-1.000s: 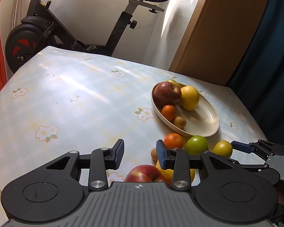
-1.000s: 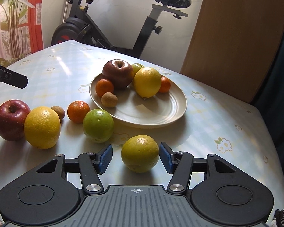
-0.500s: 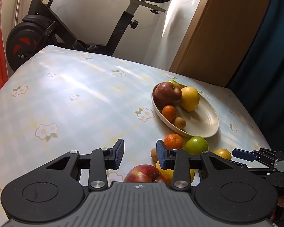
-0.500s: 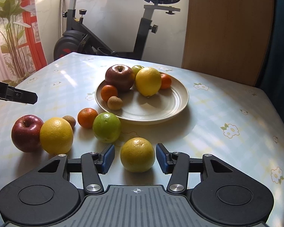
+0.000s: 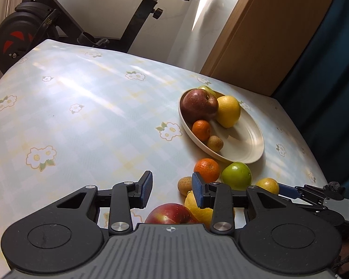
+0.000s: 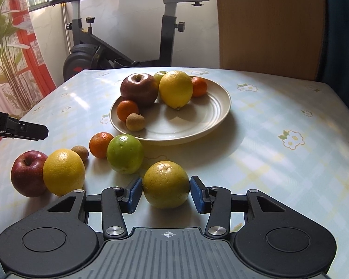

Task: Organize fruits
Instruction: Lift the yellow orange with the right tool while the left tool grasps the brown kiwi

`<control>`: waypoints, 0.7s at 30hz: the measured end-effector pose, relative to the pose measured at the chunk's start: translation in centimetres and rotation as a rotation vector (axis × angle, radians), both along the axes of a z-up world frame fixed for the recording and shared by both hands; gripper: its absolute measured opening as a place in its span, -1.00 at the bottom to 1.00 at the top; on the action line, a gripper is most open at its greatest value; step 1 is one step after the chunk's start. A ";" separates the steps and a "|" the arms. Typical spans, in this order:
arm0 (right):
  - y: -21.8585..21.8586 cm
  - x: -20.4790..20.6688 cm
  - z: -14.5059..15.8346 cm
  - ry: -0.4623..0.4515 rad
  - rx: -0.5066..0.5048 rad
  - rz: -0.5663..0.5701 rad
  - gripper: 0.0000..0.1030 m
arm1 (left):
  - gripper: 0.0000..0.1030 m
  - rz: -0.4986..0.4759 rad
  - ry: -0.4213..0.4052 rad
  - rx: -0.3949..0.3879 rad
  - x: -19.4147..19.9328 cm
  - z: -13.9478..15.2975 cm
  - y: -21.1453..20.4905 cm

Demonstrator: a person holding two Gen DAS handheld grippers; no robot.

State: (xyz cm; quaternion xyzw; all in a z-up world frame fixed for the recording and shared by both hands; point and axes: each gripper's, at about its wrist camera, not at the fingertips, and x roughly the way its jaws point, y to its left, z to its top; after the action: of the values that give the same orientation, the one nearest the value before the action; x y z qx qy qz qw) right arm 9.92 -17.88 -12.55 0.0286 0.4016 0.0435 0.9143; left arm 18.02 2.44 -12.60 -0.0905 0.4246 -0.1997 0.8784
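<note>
My right gripper (image 6: 166, 191) has its pads against both sides of a yellow-green orange (image 6: 166, 184) on the table, in front of the cream plate (image 6: 211, 118). The plate holds a dark red apple (image 6: 139, 88), a lemon (image 6: 176, 88), two mandarins, a small brown fruit and a green fruit behind. On the table to the left lie a green orange (image 6: 125, 154), a mandarin (image 6: 100, 141), a brown fruit (image 6: 80, 152), a yellow orange (image 6: 64, 171) and a red apple (image 6: 28, 172). My left gripper (image 5: 172, 189) is open and empty above the red apple (image 5: 168, 214).
An exercise bike (image 6: 128, 41) stands beyond the table's far edge, a wooden panel (image 6: 267, 23) to the right. Plants and a red window frame are at the left. The table's right edge lies close to the plate in the left wrist view (image 5: 297, 134).
My right gripper has pulled back and lowered, and its fingers have narrowed onto the yellow-green orange. The left gripper has barely moved and stays open.
</note>
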 end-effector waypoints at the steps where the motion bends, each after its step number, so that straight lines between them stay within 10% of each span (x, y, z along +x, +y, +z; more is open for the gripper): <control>1: 0.1 0.0 0.0 -0.003 -0.005 0.002 -0.19 | -0.25 -0.015 0.020 -0.010 0.6 -0.2 -0.3; 21: -0.3 0.0 -0.1 -0.018 0.015 0.009 -0.19 | -0.29 -0.115 0.285 0.005 5.8 -3.4 -4.0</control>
State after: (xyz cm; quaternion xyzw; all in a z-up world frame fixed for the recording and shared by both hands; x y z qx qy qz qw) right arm 9.88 -18.21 -12.66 0.0332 0.3929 0.0511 0.9175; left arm 23.86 -1.53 -16.04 -0.0912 0.5501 -0.2339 0.7965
